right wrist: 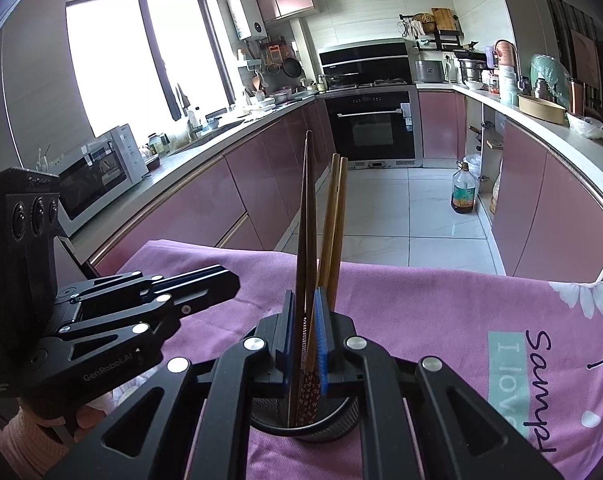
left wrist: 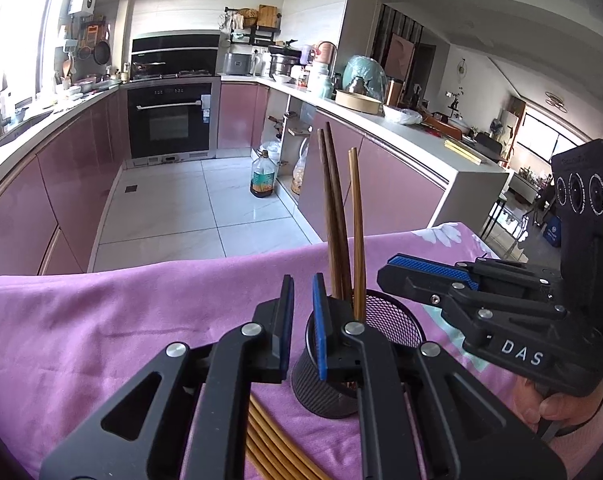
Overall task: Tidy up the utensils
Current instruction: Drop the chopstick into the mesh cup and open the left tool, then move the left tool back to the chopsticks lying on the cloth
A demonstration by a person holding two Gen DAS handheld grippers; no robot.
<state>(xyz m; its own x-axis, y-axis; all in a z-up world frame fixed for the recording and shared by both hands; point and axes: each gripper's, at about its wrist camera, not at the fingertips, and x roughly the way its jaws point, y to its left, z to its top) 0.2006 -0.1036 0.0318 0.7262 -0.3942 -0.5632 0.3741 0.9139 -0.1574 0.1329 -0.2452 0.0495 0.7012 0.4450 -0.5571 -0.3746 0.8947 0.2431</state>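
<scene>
Showing right tool (right wrist: pixel 303 344) clamped on dark chopsticks (right wrist: pixel 306 240) entering mesh holder (left wrist: pixel 385 320), left tool (left wrist: pixel 303 320) narrow and empty, loose chopsticks (left wrist: pixel 273 444) at 6 o'clock unsorted.

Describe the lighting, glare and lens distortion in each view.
Left wrist view: the window at far left is blown out white, the counters bow from fisheye curvature, and dark vignette fills the corners.
Right wrist view: the window is overexposed, the cabinets curve, the chopsticks look sharp, and soft daylight leaves few hard shadows.
</scene>
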